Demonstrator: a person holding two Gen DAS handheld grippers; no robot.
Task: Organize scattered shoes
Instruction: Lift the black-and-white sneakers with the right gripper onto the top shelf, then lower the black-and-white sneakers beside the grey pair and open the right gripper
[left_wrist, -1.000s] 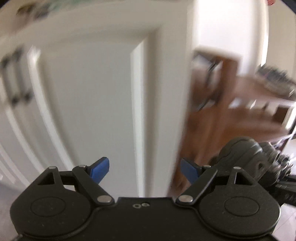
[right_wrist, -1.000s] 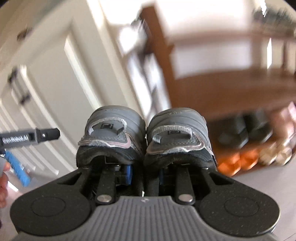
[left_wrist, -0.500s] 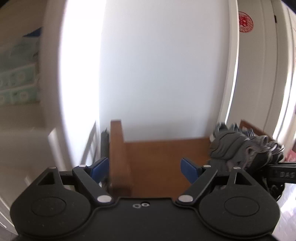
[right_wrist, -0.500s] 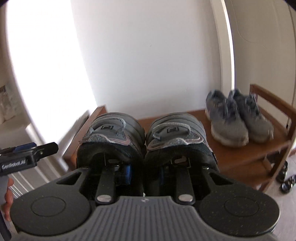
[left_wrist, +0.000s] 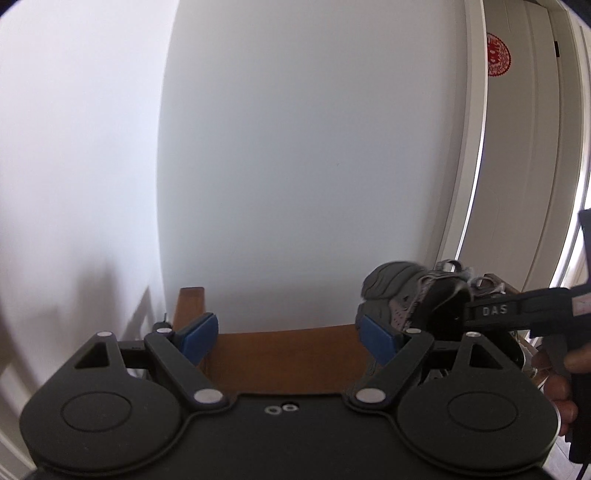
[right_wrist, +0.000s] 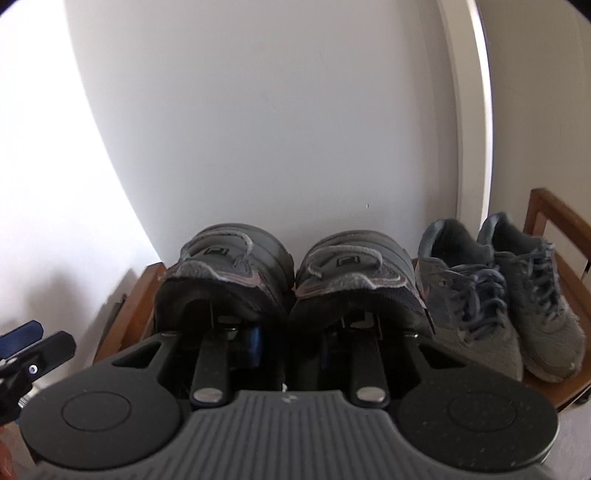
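right gripper (right_wrist: 288, 332) fingers buried in dark shoes (right_wrist: 291, 280) — hidden.

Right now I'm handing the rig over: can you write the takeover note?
Right hand-held gripper: shut on the dark grey pair of shoes, one finger inside each heel, held over the wooden rack.
Left hand-held gripper: open, holding nothing.
Done: grey laced sneakers already sit on the rack's right side.
Left: set the held pair down beside them, then release.
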